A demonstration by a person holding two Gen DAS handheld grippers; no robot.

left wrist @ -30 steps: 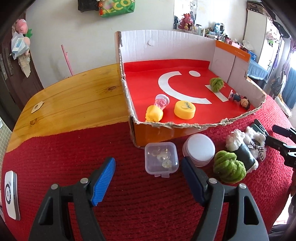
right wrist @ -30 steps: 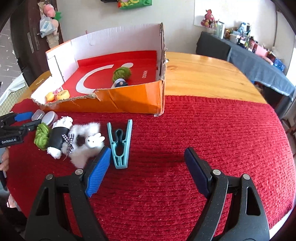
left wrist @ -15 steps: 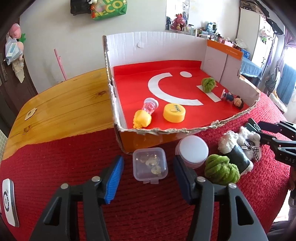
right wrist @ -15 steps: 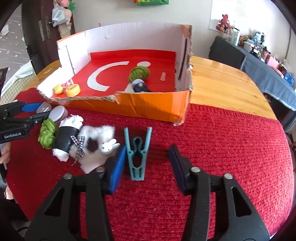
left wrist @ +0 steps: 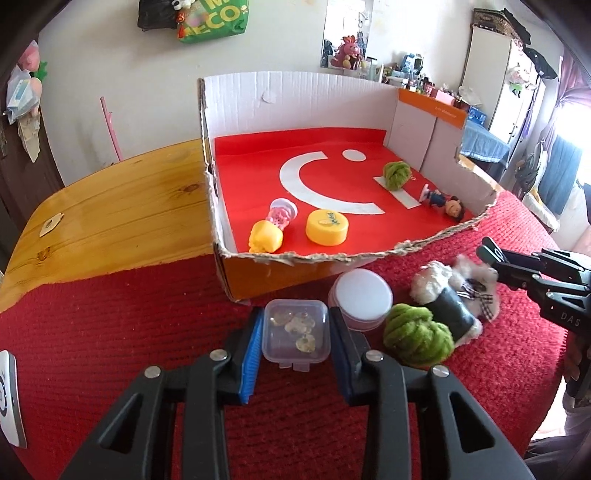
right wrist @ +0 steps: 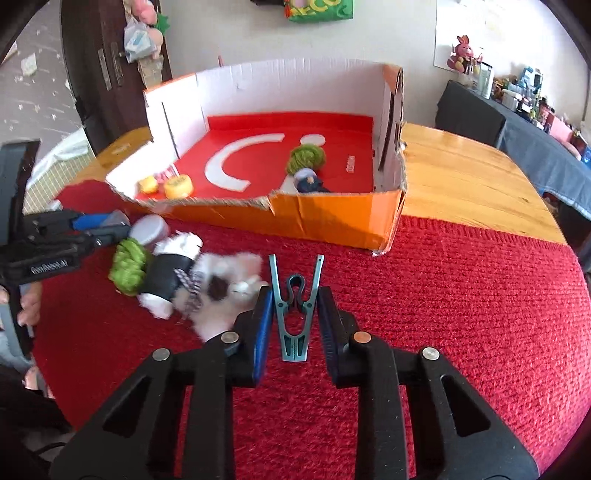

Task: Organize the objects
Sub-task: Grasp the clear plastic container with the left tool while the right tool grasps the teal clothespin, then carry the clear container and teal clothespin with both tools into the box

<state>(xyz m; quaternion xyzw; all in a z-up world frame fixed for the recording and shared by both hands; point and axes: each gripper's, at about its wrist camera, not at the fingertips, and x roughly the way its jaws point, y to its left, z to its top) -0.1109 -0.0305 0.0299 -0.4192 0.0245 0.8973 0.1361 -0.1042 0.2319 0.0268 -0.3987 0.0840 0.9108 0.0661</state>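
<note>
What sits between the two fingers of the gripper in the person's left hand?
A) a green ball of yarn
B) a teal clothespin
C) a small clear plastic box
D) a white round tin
C: in the left wrist view the left gripper has a finger on each side of the small clear plastic box, which lies on the red cloth; the teal clothespin lies between the right gripper's fingers instead.

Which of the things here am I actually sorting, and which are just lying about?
In the job:
clear plastic box between the left gripper fingers
teal clothespin between the right gripper fingers
cardboard box
green yarn ball
white round tin
plush toy

Lying about:
white device
wall bag
</note>
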